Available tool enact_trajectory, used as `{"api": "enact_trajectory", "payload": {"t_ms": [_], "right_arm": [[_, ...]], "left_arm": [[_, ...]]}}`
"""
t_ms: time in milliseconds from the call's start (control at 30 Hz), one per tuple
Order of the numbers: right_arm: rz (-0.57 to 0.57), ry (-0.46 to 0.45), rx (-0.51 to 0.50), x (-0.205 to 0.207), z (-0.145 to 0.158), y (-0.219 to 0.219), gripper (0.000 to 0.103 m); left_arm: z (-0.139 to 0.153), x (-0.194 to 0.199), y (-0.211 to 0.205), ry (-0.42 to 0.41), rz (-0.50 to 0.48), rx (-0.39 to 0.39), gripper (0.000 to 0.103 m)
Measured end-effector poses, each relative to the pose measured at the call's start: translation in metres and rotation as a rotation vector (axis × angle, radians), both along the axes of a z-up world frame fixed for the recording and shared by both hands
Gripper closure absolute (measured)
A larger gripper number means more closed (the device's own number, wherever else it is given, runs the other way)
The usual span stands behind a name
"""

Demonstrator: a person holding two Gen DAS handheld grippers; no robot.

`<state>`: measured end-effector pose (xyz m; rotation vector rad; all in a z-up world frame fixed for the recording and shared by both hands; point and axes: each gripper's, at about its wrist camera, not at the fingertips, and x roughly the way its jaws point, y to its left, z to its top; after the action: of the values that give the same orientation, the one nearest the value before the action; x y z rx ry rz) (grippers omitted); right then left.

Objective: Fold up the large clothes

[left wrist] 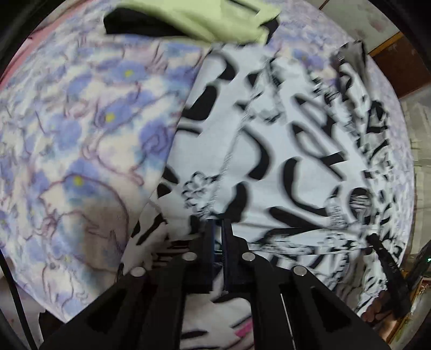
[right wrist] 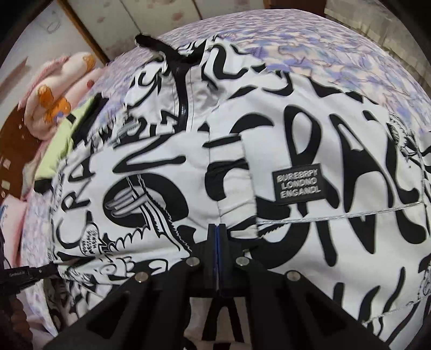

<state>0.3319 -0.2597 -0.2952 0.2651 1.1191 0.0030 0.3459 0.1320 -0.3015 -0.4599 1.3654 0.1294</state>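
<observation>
A large white garment with black graffiti lettering (left wrist: 282, 150) lies spread on a bed; it fills the right wrist view (right wrist: 242, 150), where a black label patch (right wrist: 296, 181) shows on a pocket. My left gripper (left wrist: 217, 223) is nearly shut, its jaws pinching the garment's near edge by a seam. My right gripper (right wrist: 217, 227) is shut tight on the garment's near edge below the pocket. The other gripper's black finger (left wrist: 388, 266) shows at the right of the left wrist view, also against the cloth.
The bed has a blue-and-lilac floral cover (left wrist: 80, 134). A light green and black garment (left wrist: 215, 18) lies at the far side; it also shows in the right wrist view (right wrist: 67, 142). Pink pillows and a plush toy (right wrist: 54, 91) sit at the bed's left end.
</observation>
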Motion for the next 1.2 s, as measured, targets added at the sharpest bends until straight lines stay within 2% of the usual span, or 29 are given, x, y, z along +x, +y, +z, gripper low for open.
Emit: {"api": "enact_trajectory", "payload": {"t_ms": [100,167,233,300,467,600,667,733,800,833,900,967,1100,1200], "right_arm": [[0.061,-0.051,0.080,0.006,0.018,0.014,0.103],[0.104,-0.067,0.175,0.017,0.023,0.034,0.103],[0.158,-0.092,0.275,0.030,0.023,0.059,0.103],[0.197,-0.107,0.323,0.043,0.020,0.085,0.103],[0.250,-0.106,0.417,0.080,-0.001,0.150,0.103],[0.242,-0.038,0.368,0.109,-0.037,0.188,0.103],[0.219,-0.013,0.334,0.120,-0.051,0.192,0.103],[0.191,-0.034,0.316,0.124,-0.056,0.188,0.103],[0.147,-0.061,0.273,0.123,-0.051,0.173,0.103],[0.119,-0.067,0.258,0.122,-0.048,0.163,0.103],[0.039,-0.075,0.218,0.121,-0.043,0.135,0.103],[-0.029,-0.080,0.155,0.117,-0.039,0.107,0.103],[-0.140,-0.082,0.018,0.103,-0.036,0.059,0.103],[-0.172,-0.099,-0.005,0.090,-0.042,0.038,0.103]], "left_arm": [[0.034,0.011,-0.018,-0.094,-0.083,0.044,0.096],[0.040,0.027,-0.027,-0.127,-0.127,0.062,0.096],[0.037,0.048,-0.032,-0.136,-0.163,0.094,0.096],[0.029,0.070,-0.034,-0.138,-0.164,0.106,0.096],[-0.003,0.112,-0.028,-0.134,-0.142,0.052,0.096],[-0.036,0.133,-0.014,-0.110,-0.146,0.040,0.096],[-0.046,0.138,-0.005,-0.115,-0.136,0.025,0.096],[-0.055,0.143,0.012,-0.120,-0.103,-0.053,0.096],[-0.058,0.145,0.028,-0.139,-0.059,-0.140,0.096],[-0.056,0.146,0.033,-0.159,-0.045,-0.143,0.096],[-0.049,0.145,0.045,-0.203,-0.032,-0.090,0.096],[-0.048,0.147,0.054,-0.225,-0.029,-0.081,0.096],[-0.059,0.156,0.067,-0.218,-0.015,-0.098,0.096],[-0.071,0.160,0.072,-0.207,0.011,-0.086,0.096]]}}
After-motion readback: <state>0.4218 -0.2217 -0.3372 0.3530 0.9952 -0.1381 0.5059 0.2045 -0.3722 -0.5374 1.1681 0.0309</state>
